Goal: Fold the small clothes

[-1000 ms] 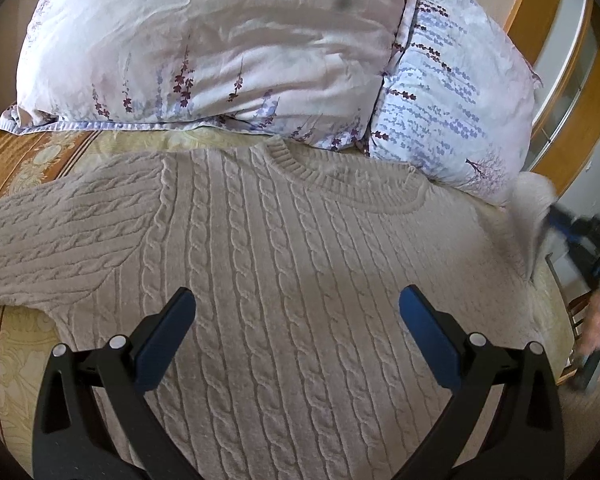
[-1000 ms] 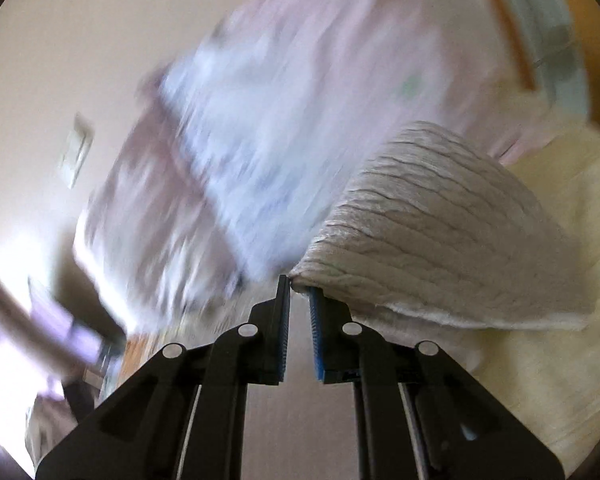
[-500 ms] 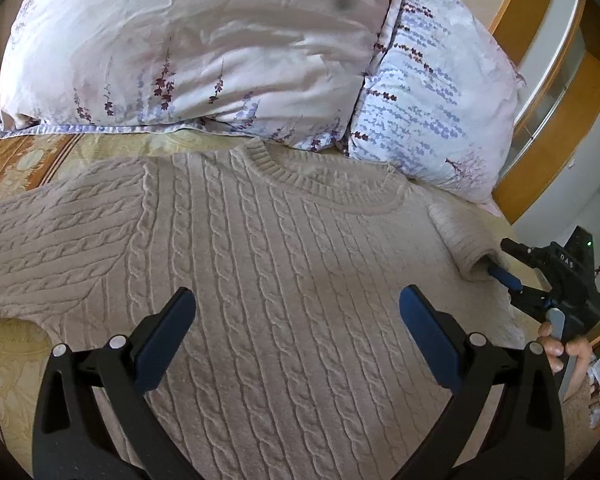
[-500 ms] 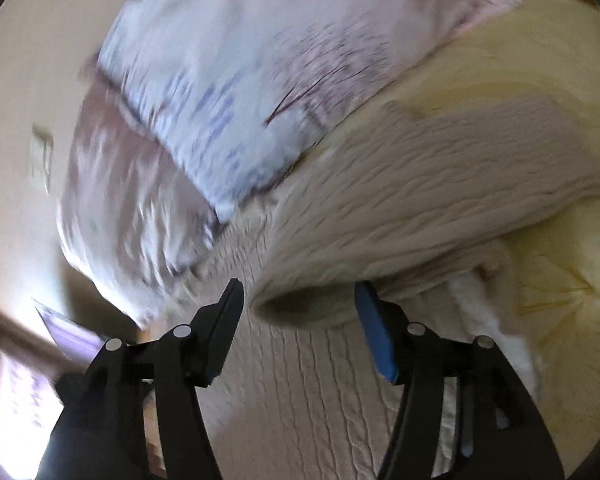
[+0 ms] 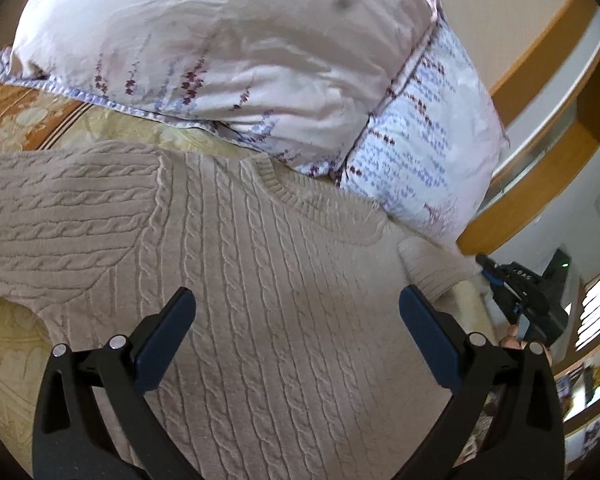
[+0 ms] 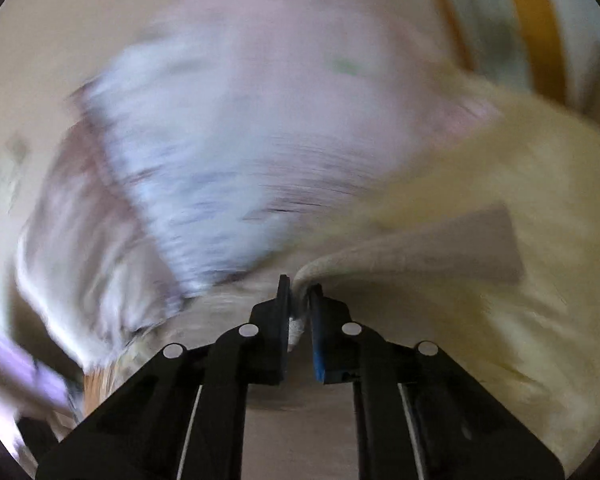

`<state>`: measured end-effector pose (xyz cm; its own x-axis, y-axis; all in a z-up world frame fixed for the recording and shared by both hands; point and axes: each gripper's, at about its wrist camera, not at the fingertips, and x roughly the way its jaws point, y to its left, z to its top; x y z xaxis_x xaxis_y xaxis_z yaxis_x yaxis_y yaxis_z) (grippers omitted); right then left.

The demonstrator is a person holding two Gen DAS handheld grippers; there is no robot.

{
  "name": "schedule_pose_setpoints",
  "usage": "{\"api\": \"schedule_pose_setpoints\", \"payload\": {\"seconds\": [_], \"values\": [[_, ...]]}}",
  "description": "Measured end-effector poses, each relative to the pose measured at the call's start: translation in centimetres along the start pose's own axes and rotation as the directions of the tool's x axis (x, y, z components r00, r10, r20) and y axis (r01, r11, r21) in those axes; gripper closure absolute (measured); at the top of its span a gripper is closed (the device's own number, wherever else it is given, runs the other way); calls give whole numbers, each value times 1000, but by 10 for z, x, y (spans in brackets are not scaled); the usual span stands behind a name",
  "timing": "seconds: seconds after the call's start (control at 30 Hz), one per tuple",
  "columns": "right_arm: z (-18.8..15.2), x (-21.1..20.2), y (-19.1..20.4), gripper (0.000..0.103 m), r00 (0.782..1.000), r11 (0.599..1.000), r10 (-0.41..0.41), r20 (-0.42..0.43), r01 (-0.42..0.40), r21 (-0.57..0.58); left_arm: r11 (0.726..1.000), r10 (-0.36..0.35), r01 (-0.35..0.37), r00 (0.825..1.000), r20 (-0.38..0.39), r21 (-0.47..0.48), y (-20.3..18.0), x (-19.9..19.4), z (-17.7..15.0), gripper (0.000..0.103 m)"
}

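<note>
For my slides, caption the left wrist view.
Open left gripper hovering over beige cable-knit sweater spread below two floral pillows.

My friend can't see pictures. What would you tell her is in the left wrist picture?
A beige cable-knit sweater lies spread flat on a bed, with the open left tongs hovering above its middle. Two flowery pillows sit behind its collar. At the right edge, the right tongs reach the sweater's folded-in sleeve.
</note>
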<state>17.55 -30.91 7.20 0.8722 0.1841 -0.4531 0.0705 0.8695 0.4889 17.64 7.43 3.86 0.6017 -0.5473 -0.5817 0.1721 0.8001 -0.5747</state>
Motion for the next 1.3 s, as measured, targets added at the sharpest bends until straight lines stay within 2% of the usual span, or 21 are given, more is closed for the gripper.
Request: {"api": "schedule_pose_setpoints", "payload": {"seconds": [0.03, 0.1, 0.13, 0.17, 0.23, 0.27, 0.33, 0.4, 0.5, 0.6, 0.67, 0.77, 0.8, 0.93, 1.03, 1.1, 1.13, 1.17, 1.2, 1.23, 1.3], "values": [[-5, 1, 24, 93, 999, 996, 36, -9, -37, -77, 1000, -12, 12, 1000, 5, -14, 2, -1, 1, 2], [-26, 13, 80, 93, 989, 959, 109, -100, -131, -252, 998, -42, 42, 999, 13, -51, 7, -3, 2, 2], [-37, 24, 101, 93, 978, 934, 126, -168, -174, -314, 996, -55, 56, 998, 16, -66, 8, -4, 2, 2], [-57, 39, 124, 91, 956, 899, 128, -266, -225, -376, 994, -69, 70, 997, 21, -82, 10, -4, 1, 2], [-86, 61, 146, 72, 917, 853, 105, -384, -282, -440, 992, -80, 81, 997, 11, -102, 12, -3, 1, 2], [-100, 67, 149, 68, 904, 842, 98, -416, -298, -450, 991, -83, 83, 997, 7, -108, 12, -3, 0, 2], [-109, 69, 141, 58, 890, 855, 108, -443, -311, -415, 989, -85, 84, 996, -3, -124, 14, -2, -1, 2], [-105, 65, 119, 49, 877, 897, 144, -458, -311, -313, 987, -89, 86, 996, -13, -135, 15, 0, -1, 2], [-85, 50, 65, 47, 870, 957, 227, -437, -282, -65, 985, -86, 80, 996, -34, -153, 15, 7, 0, 9], [-69, 35, 4, 47, 884, 953, 291, -367, -234, 192, 980, -98, 84, 993, -69, -183, 13, 18, 0, 21], [-63, 29, -41, 47, 905, 912, 301, -302, -181, 368, 975, -102, 78, 989, -103, -210, 13, 28, -1, 27], [-57, 19, -90, 48, 943, 859, 244, -225, -103, 501, 963, -107, 66, 984, -144, -262, 17, 44, -2, 35], [-56, 16, -100, 54, 952, 842, 237, -194, -101, 530, 958, -112, 67, 982, -150, -280, 18, 48, -3, 38], [-52, 9, -117, 57, 981, 825, 161, -107, -74, 560, 943, -96, 41, 984, -152, -331, 24, 60, -1, 49], [-50, 8, -120, 61, 987, 825, 140, -85, -69, 561, 941, -73, 18, 986, -150, -338, 25, 68, 6, 57], [-50, 8, -125, 64, 989, 830, 120, -80, -56, 555, 945, -47, -6, 987, -155, -326, 26, 74, 10, 69], [-51, 8, -124, 67, 991, 835, 104, -79, -44, 548, 947, -41, -11, 987, -154, -322, 27, 78, 12, 73], [-51, 9, -125, 70, 993, 839, 91, -78, -35, 542, 949, -34, -17, 987, -158, -315, 28, 81, 14, 88], [-50, 11, -124, 81, 994, 844, 76, -80, -21, 536, 952, -25, -25, 987, -157, -305, 30, 83, 16, 95], [-51, 11, -124, 92, 995, 847, 63, -82, -10, 531, 955, -15, -32, 988, -155, -296, 31, 85, 19, 95], [-54, 6, -122, 93, 996, 851, 58, -64, -16, 525, 962, -12, -27, 990, -142, -270, 31, 82, 24, 95]]}}
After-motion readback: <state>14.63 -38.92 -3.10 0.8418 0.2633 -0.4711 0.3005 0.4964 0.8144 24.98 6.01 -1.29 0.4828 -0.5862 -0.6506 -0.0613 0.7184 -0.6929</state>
